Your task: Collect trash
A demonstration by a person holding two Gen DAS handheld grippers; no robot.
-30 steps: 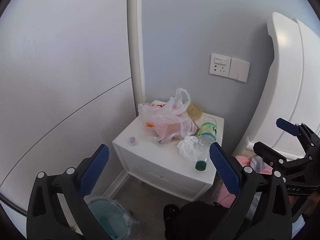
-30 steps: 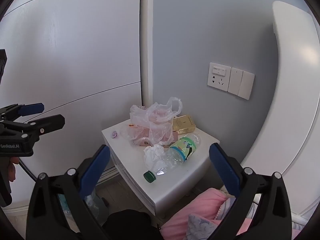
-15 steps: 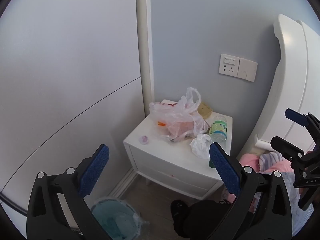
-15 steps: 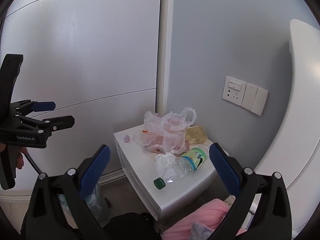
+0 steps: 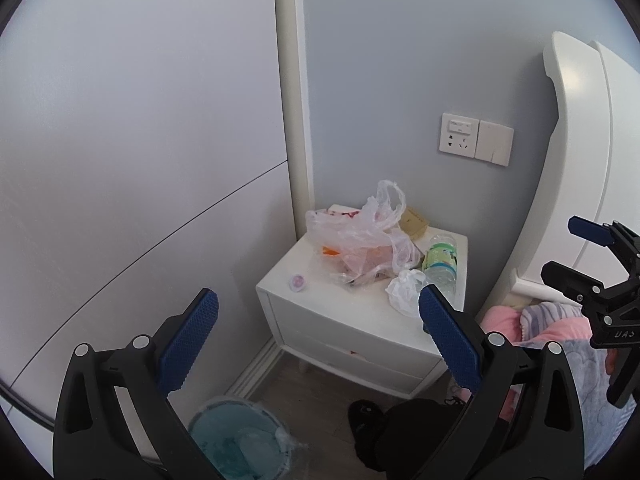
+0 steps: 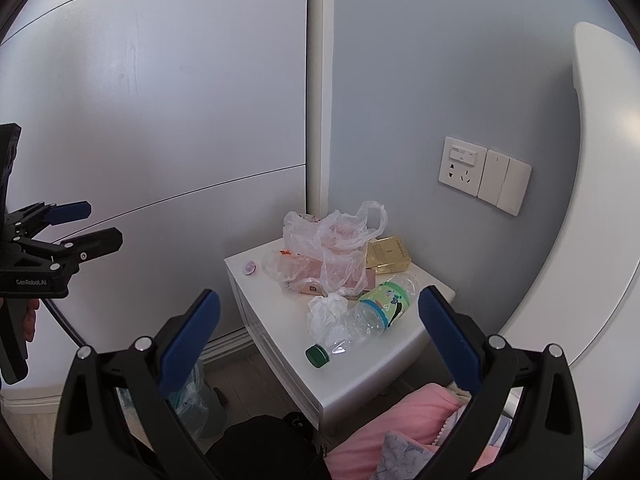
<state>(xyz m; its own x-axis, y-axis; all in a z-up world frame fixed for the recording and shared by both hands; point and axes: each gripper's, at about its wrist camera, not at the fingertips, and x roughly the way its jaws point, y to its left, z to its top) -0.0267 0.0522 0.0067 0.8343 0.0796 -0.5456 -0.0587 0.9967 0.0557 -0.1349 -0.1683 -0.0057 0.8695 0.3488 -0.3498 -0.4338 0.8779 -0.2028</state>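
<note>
My left tool [image 5: 316, 332] and right tool [image 6: 319, 330]: both spread apart, empty. Clear plastic bottle with green cap [image 6: 366, 316] lies beside crumpled white tissue [image 6: 326, 312] on white bedside desk [image 6: 360, 372].

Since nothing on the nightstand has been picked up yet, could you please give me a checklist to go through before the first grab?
1. Left tool open and empty: ok.
2. Right tool open and empty: ok.
3. Plastic bottle reachable: ok, it lies on its side near the nightstand front edge, green cap on.
4. Crumpled tissue separate from the bottle: not ok, it rests against it.
5. Plastic bag contents secure: cannot tell, its mouth is loose and wrappers show beneath.
6. Trash bin ready on the floor: ok, lined and open, left of the nightstand.
</note>
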